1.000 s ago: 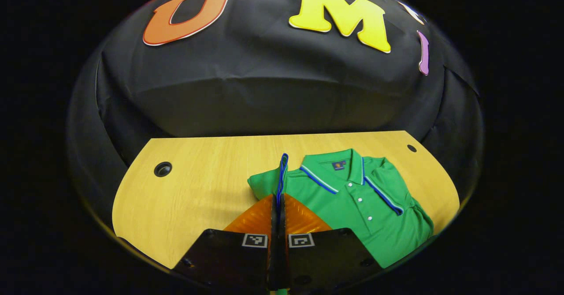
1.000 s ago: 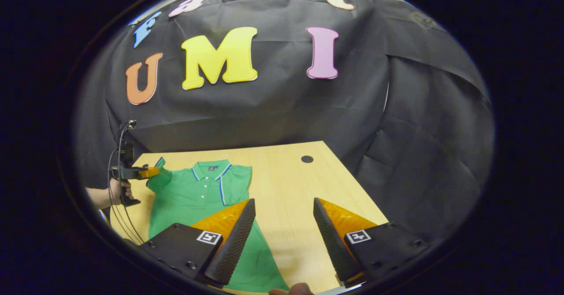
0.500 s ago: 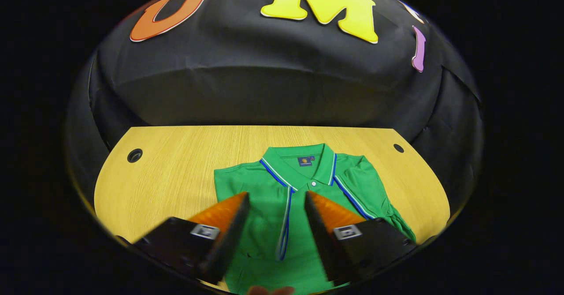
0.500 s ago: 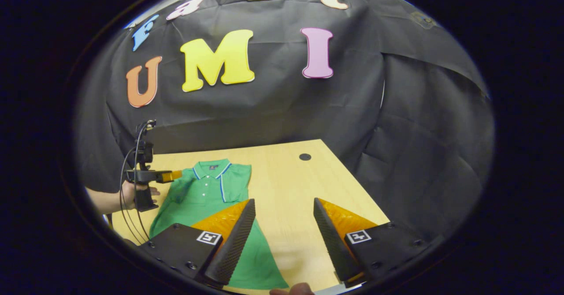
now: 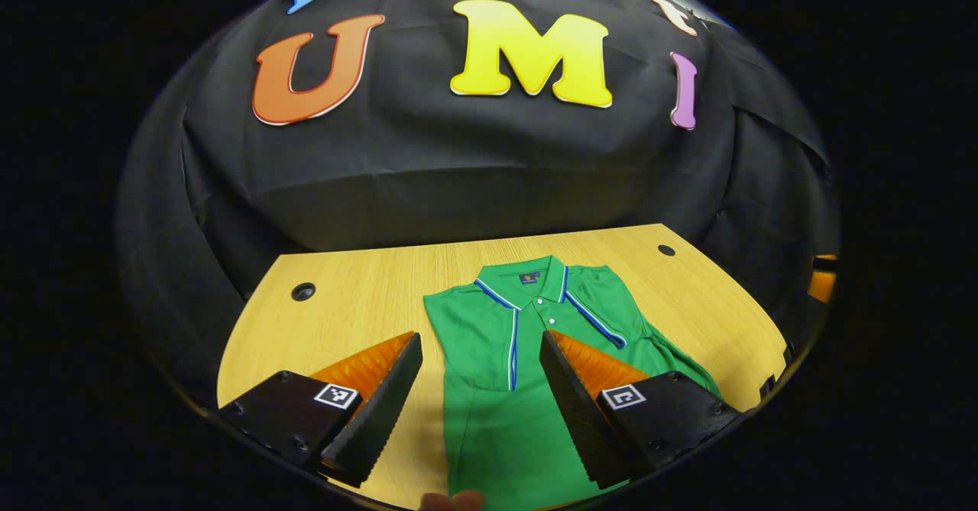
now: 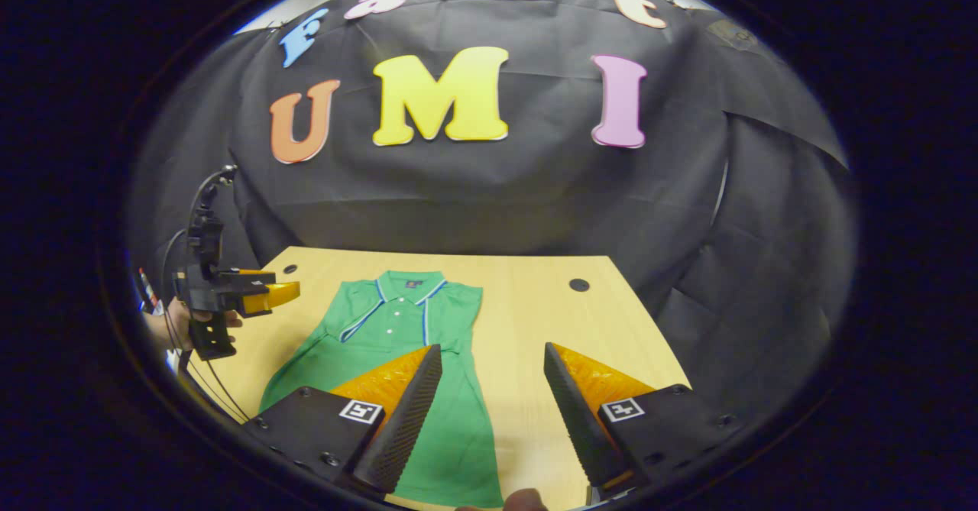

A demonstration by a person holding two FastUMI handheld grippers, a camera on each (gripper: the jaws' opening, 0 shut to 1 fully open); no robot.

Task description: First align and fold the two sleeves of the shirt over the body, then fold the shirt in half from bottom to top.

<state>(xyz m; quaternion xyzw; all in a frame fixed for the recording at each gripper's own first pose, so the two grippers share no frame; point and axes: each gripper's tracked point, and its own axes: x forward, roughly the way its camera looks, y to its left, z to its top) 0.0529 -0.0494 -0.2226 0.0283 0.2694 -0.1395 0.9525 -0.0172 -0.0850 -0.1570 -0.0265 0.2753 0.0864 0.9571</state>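
Observation:
A green polo shirt (image 5: 497, 358) with blue-and-white trim lies flat on the wooden table (image 5: 359, 305), collar towards the wall. Both sleeves lie folded in over the body, their striped cuffs (image 5: 512, 350) running down the chest. My left gripper (image 5: 480, 337) hovers open above the shirt's lower half, holding nothing. In the right gripper view the shirt (image 6: 397, 335) lies left of centre. My right gripper (image 6: 493, 350) is open and empty above the shirt's right edge and the bare table (image 6: 535, 320). The left gripper (image 6: 263, 297), held by a hand, hangs above the table left of the shirt.
The table has round cable holes (image 5: 303, 291) (image 5: 666, 250) near its back corners, seen in the right gripper view as cable holes (image 6: 578, 285) (image 6: 290, 269). Black cloth walls close in behind and beside the table. A cable (image 6: 195, 213) rises from the left gripper.
My left gripper let go of the sleeve cuff, opened and drew back off the shirt to the left. The sleeve now lies over the body. The right gripper view swung towards the shirt.

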